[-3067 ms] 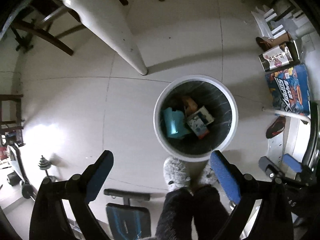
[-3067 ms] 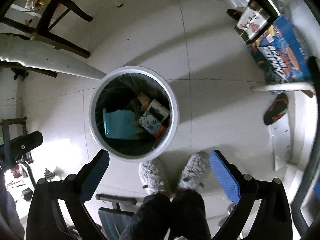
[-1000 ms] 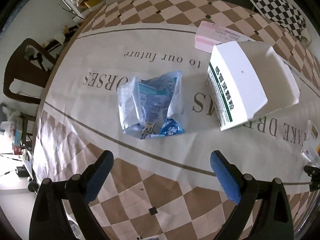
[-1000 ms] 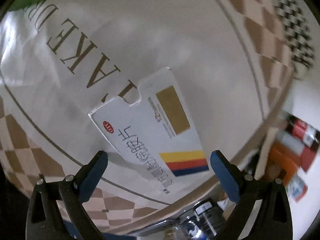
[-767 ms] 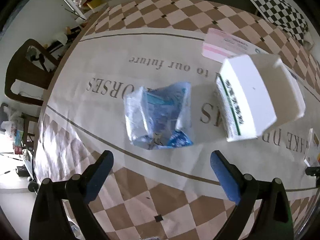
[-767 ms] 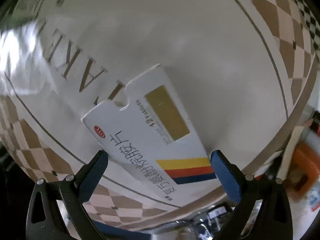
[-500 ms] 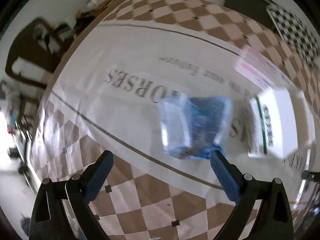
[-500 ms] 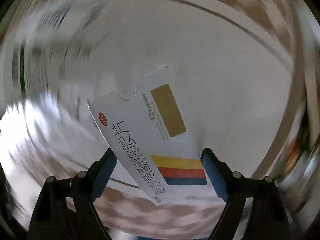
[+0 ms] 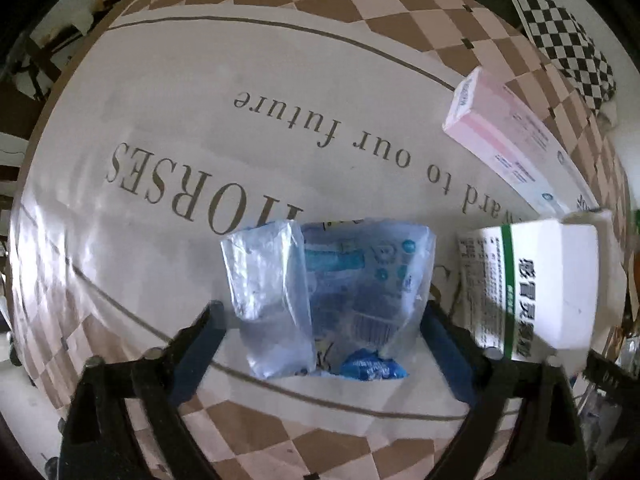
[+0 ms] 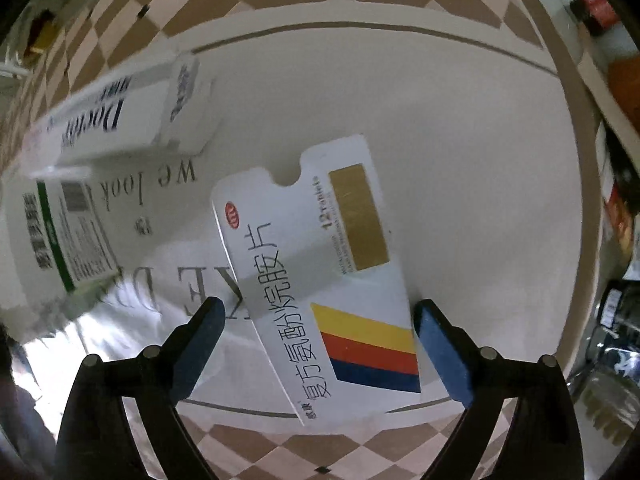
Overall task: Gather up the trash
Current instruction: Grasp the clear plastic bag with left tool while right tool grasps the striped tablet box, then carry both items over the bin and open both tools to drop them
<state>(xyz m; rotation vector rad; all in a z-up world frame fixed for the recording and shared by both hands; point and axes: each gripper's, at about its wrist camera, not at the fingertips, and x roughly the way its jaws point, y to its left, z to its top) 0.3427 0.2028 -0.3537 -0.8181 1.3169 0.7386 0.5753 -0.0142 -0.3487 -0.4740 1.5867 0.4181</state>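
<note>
A crumpled clear-and-blue plastic bag lies on the round table's printed cloth. My left gripper is open, low over the table, with one finger on each side of the bag. A flat white medicine box with yellow, red and blue stripes lies on the cloth near the table edge. My right gripper is open and straddles the box's near end. Neither gripper holds anything.
A white box with a green stripe stands just right of the bag; it also shows in the right wrist view. A pink box lies further back. A white "Dor" box lies beyond the striped box. Bottles and jars stand off the table's right edge.
Both grippers came from over the floor bin to the table. In the last second the left closed in around the bag, and the right settled lower over the striped box.
</note>
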